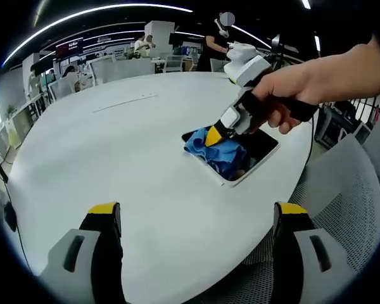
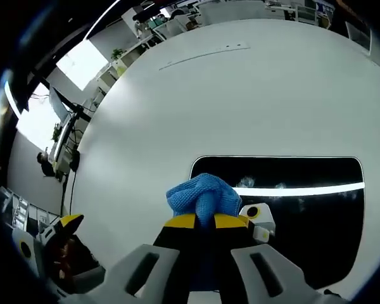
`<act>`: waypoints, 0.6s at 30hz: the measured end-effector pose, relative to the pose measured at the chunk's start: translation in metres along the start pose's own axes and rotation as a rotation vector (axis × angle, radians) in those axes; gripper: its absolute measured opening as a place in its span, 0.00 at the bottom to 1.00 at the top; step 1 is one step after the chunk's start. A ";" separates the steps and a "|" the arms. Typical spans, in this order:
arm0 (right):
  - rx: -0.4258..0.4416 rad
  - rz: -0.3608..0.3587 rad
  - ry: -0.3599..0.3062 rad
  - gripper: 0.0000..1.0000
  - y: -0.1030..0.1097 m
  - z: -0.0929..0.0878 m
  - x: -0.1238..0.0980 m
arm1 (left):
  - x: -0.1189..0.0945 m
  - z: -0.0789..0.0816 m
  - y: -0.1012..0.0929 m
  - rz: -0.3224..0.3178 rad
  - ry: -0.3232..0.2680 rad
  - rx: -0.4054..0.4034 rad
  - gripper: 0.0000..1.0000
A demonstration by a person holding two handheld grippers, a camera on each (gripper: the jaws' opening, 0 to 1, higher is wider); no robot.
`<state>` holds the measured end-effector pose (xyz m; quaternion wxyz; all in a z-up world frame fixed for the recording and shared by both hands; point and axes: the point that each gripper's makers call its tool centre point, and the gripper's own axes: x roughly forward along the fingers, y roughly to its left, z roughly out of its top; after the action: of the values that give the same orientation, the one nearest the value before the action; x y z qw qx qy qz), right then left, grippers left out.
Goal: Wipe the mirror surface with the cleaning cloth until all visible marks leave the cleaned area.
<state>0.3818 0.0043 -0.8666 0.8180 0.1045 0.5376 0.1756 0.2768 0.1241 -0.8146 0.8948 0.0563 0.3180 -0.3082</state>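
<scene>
Pinched between the right gripper's (image 2: 204,221) yellow-tipped jaws, a bunched blue cloth (image 2: 202,196) is sitting right in front of the right gripper view's lens. It is pressing onto the left end of the mirror (image 2: 304,209), a dark rectangle with rounded corners lying flat on the white table (image 2: 253,95). Its glass is reflecting a bright strip of ceiling light, and faint pale smudges are showing along that strip. At the lower left of this view, another yellow-tipped jaw (image 2: 66,223) is peeking in near the table's edge.

From the left gripper view, the same cloth (image 1: 218,152) is lying on the mirror (image 1: 256,152), close to the table's (image 1: 114,152) near right edge. The right gripper (image 1: 216,134) is reaching down onto it, gripped by a hand (image 1: 297,92) coming in from the right. The left gripper's (image 1: 196,218) own jaws are standing wide apart and holding nothing, hanging above bare tabletop near the table's front edge, well apart from the mirror. A grey mesh chair (image 1: 342,202) is sitting just beside the table at the right. Further back, people (image 1: 216,44) are standing among desks and chairs under long ceiling lights.
</scene>
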 end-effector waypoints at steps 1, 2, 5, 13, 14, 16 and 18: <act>0.003 0.004 0.002 0.03 0.000 0.000 0.000 | 0.000 0.000 0.000 0.001 0.001 0.001 0.99; 0.007 0.009 0.004 0.03 0.000 0.000 0.000 | 0.000 0.000 0.001 0.002 0.000 0.002 0.99; 0.009 0.017 0.005 0.03 0.001 -0.001 -0.001 | 0.000 -0.001 0.002 0.005 0.004 0.003 0.99; -0.014 0.016 0.000 0.02 -0.005 0.000 -0.001 | 0.000 -0.002 0.001 0.004 0.015 0.013 0.99; -0.012 0.017 -0.001 0.02 -0.006 0.000 -0.001 | 0.001 -0.002 0.001 0.003 0.015 0.013 0.99; -0.010 0.022 -0.003 0.02 -0.008 0.000 -0.002 | 0.001 -0.002 0.000 0.002 0.016 0.014 0.99; -0.010 0.027 -0.004 0.02 -0.010 0.001 -0.002 | 0.000 -0.002 0.001 0.005 0.015 0.012 0.99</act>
<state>0.3836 -0.0051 -0.8686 0.8172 0.1081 0.5337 0.1891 0.2767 0.1255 -0.8165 0.8929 0.0647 0.3225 -0.3074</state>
